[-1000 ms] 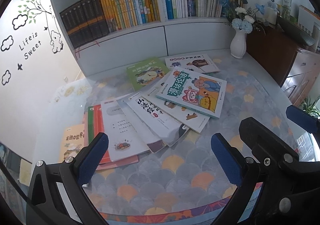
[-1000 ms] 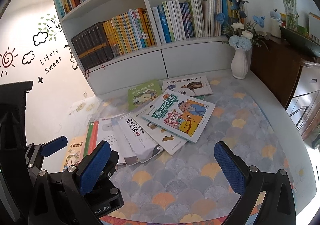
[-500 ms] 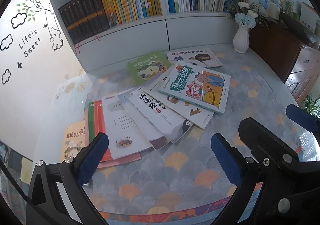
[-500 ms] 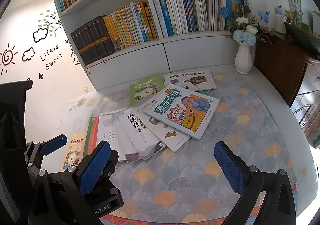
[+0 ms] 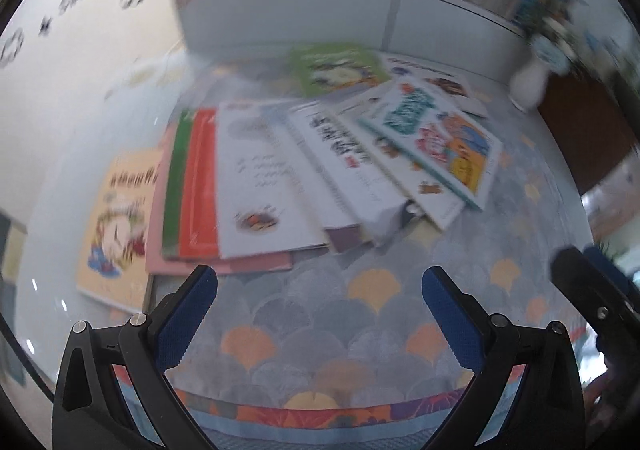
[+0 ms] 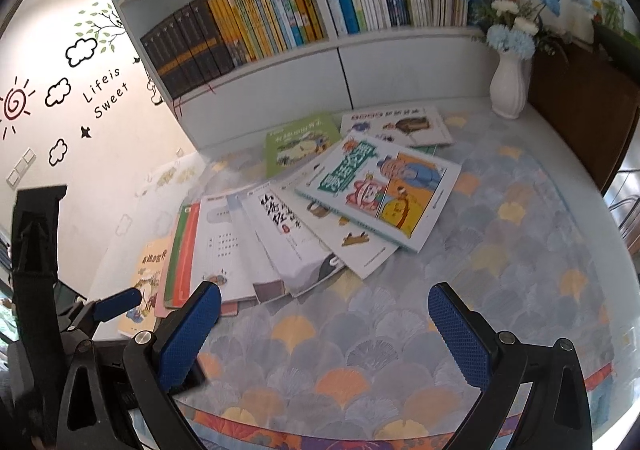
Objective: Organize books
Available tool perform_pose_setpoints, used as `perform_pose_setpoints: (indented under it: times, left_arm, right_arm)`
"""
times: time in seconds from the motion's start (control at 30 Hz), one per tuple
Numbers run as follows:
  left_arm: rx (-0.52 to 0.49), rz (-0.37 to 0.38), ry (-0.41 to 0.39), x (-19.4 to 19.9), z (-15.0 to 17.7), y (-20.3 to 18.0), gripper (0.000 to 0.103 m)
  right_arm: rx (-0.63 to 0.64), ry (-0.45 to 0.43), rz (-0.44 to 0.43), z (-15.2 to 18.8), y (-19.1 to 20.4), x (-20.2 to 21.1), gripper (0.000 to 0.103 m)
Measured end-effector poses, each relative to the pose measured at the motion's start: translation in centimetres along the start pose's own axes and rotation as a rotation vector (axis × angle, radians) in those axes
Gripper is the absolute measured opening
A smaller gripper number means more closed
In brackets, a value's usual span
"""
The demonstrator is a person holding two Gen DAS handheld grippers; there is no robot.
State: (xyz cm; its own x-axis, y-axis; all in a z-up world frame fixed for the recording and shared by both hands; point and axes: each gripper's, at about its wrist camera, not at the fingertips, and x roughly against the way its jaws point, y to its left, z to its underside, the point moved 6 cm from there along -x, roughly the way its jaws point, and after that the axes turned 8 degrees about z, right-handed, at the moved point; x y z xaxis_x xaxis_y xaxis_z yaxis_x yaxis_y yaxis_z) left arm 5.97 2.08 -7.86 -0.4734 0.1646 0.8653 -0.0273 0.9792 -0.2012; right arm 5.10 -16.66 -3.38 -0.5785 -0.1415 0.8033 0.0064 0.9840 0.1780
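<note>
Several thin books lie fanned out on the patterned tablecloth. On top is a cartoon-cover book. A white book with black characters overlaps a white worksheet book. A green book lies behind, a yellow book at the far left. My left gripper hangs open just short of the pile's near edge, holding nothing. My right gripper is open above the cloth in front of the books. The left wrist view is motion-blurred.
A white bookshelf full of upright books stands behind the table. A white vase with blue flowers sits at the back right beside a dark wooden cabinet. The left gripper's body fills the right wrist view's left edge.
The left gripper has swung down and left toward the pile, blurring its view; the books now loom larger there. The right gripper has edged slightly closer. Both stay open.
</note>
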Motion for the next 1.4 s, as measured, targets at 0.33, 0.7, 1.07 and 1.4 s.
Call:
perform_pose_setpoints:
  times: [0.33,0.7,1.07,1.4]
  left_arm:
    - [0.221,-0.077,-0.041,-2.8,-0.4,9.8,0.102]
    - [0.267,0.044,-0.04,-6.9,-1.9,9.9,0.101]
    - [0.145,0.243,0.012,-9.6,-3.1,3.4,0.07]
    - [0.012,0.314,0.055,-12.2,-3.5,-3.2,0.057]
  right_arm:
    - [0.049,0.111,-0.118,1.3,2.3,-5.8,0.103]
    - [0.325,0.111,-0.231,4.6,10.1,-13.9,0.103]
    - [0.164,-0.023,-0.087,1.8,2.1,-15.3,0.1]
    - [-0.001,-0.052,0.081,-3.9,-9.1,-18.3,0.101]
